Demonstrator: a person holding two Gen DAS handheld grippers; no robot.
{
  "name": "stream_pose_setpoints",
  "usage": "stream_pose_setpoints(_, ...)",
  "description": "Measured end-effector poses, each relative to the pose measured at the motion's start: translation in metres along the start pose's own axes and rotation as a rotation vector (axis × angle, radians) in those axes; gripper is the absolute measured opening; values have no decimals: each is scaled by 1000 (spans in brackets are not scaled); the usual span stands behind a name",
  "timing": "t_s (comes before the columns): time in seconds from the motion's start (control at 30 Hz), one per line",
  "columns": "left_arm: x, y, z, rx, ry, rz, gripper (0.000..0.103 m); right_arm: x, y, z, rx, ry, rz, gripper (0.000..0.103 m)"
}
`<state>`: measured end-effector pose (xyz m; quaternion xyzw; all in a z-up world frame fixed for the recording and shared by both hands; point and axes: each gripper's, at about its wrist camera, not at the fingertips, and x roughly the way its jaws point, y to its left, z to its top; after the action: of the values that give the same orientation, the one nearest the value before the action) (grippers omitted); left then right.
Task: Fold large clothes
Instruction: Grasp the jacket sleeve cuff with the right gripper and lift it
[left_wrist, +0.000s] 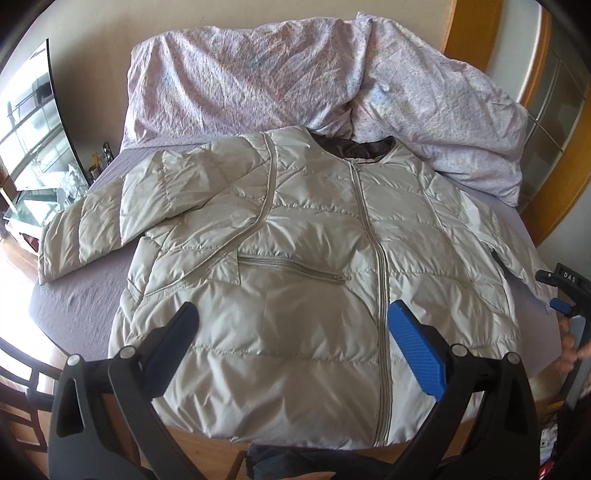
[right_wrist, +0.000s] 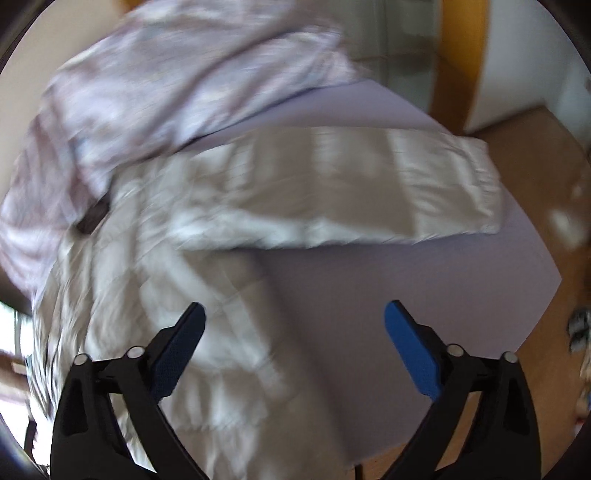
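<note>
While the jacket (left_wrist: 295, 236) lies flat, both grippers, left (left_wrist: 291, 325) and right (right_wrist: 293, 325), hover agape

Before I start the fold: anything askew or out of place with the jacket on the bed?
Mostly fine: the puffer jacket lies front up, zipped, on the bed sheet. Its hem overhangs the near bed edge. A crumpled duvet crowds the collar. Both grippers, left and right, are open, holding nothing.

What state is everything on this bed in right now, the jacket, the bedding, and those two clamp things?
Jacket: spread flat, zipped, unfolded, sleeves out.
Duvet: crumpled behind the jacket.
Left gripper: open above the jacket, holding nothing.
Right gripper: open, holding nothing.
</note>
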<state>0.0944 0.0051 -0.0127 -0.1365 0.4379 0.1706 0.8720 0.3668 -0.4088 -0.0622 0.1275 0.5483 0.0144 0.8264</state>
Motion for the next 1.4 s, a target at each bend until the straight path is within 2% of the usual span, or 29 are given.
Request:
stream_pose_setpoints(0.17,12,-3,4,-35,27,12,101,23,-71,48,112,-6,-124,81)
stream_pose_setpoints(0.3,18,-7,4,-62,45,23,101,36,-126,73,199,2,-209,78)
stream_pose_setpoints(0.4,21,-10,3,-79,53,34,101,47,-159,82,274,27,-232,77)
stream_pose_setpoints(0.5,25,-12,3,-100,65,43,101,61,-178,85,306,67,-218,74)
stream_pose_setpoints(0.6,26,-15,3,-106,70,49,101,71,-185,86,312,86,-162,65)
stream_pose_setpoints(0.67,27,-16,3,-104,70,52,101,78,-187,87,309,95,-110,55)
stream_pose_setpoints(0.73,28,-16,3,-105,72,48,101,80,-185,87,282,80,-105,51)
stream_pose_setpoints(0.8,30,-15,5,-106,73,43,101,86,-185,91,261,72,-96,44)
stream_pose_setpoints(0.83,32,-13,7,-104,73,41,101,87,-185,91,260,74,-75,34)
stream_pose_setpoints(0.87,33,-12,9,-103,74,42,101,86,-184,92,267,74,-64,26)
stream_pose_setpoints(0.97,37,-7,16,-97,71,39,101,75,-169,97,266,43,-70,14)
stream_pose_setpoints(1.07,43,6,25,-102,75,25,101,53,-146,102,223,-18,-90,13)
stream_pose_setpoints(1.17,50,21,34,-107,82,1,101,30,-111,111,185,-82,-43,13)
stream_pose_setpoints(1.27,53,40,44,-100,79,-2,101,13,-59,115,124,-108,24,13)
stream_pose_setpoints(1.4,56,66,56,-92,66,21,101,8,29,114,-1,-99,97,13)
